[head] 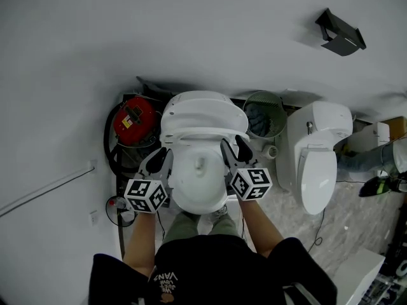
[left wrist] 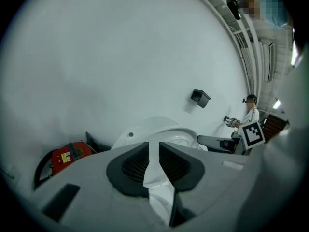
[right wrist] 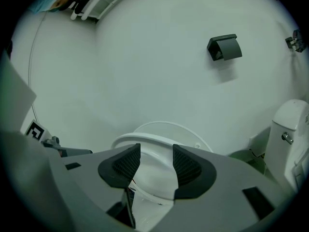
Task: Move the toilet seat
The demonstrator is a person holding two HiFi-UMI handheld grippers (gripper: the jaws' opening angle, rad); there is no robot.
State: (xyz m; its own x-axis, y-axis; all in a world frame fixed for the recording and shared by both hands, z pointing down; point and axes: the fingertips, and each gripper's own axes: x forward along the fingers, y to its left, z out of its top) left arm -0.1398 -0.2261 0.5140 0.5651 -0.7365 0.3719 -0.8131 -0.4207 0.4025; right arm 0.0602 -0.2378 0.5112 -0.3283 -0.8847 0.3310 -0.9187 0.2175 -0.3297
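A: Where's the white plastic toilet seat?
B: Looks flat, between both grippers. The left gripper pinches its left rim, jaws nearly together. The right gripper is spread at the right rim, not clamped.
A: Axis?
B: It runs from the person to the white wall. Hinge end far, front points at the person. The lift likely goes up and back.

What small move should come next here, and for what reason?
Probably close the right gripper on the white oval plastic toilet seat. Its jaws stand apart with the seat's right edge between them, while the left gripper looks already pinched on the left edge. With both sides held, the seat could move evenly.
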